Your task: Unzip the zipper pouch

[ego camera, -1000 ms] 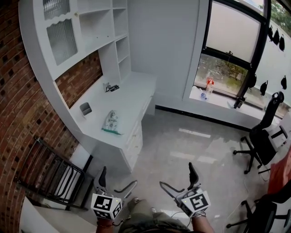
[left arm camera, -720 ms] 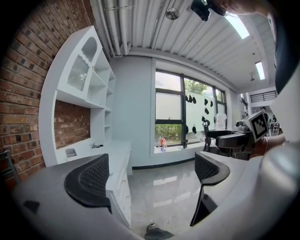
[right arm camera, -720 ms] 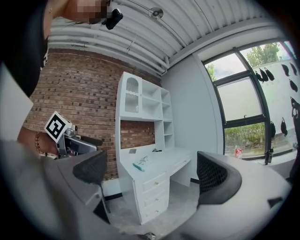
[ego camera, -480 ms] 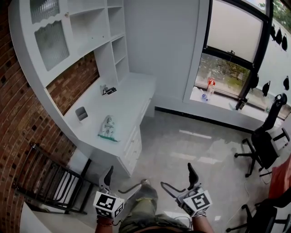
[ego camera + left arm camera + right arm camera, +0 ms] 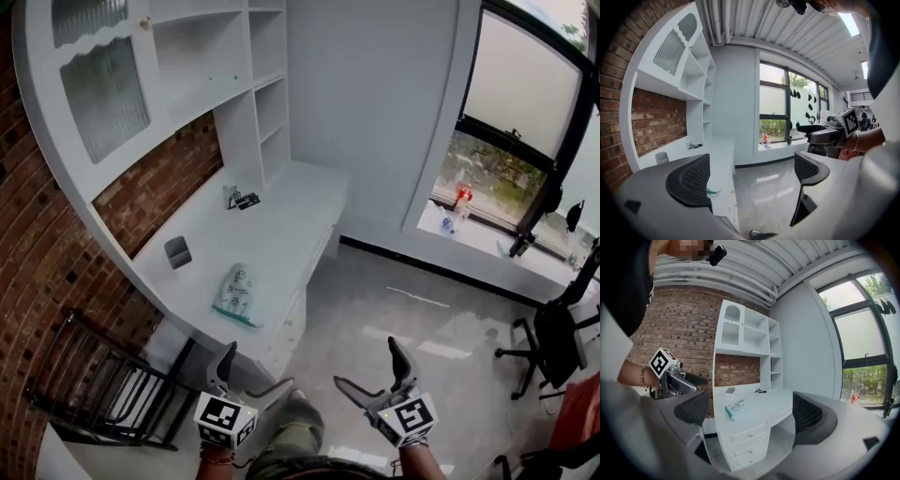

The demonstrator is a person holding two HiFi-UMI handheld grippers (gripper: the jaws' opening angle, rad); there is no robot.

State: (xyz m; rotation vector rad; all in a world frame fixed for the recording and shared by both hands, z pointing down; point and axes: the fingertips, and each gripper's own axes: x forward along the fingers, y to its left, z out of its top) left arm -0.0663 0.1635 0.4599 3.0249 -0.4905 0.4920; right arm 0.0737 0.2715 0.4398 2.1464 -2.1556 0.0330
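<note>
The zipper pouch [image 5: 234, 293], clear with a green zip edge, lies flat near the front edge of the white desk [image 5: 281, 220]; it also shows in the right gripper view as the pouch [image 5: 735, 408]. My left gripper [image 5: 253, 370] hangs low at the bottom left of the head view, well short of the desk, jaws apart and empty. My right gripper [image 5: 367, 366] sits at the bottom centre-right, also open and empty. In the left gripper view the left gripper [image 5: 747, 173] shows wide-open jaws, with only the pouch's green tip [image 5: 711, 191] visible beside a pad.
A grey cup [image 5: 177, 251] and small dark items [image 5: 242, 199] sit on the desk by the brick wall. Drawers [image 5: 747, 439] fill the desk front. A black metal rack [image 5: 103, 384] stands left of the desk, office chairs [image 5: 553, 337] at right, bottles [image 5: 457, 202] on the window sill.
The head view has shifted, so the desk and pouch now sit a little lower and further right in frame. Both grippers stay low and open, holding nothing.
</note>
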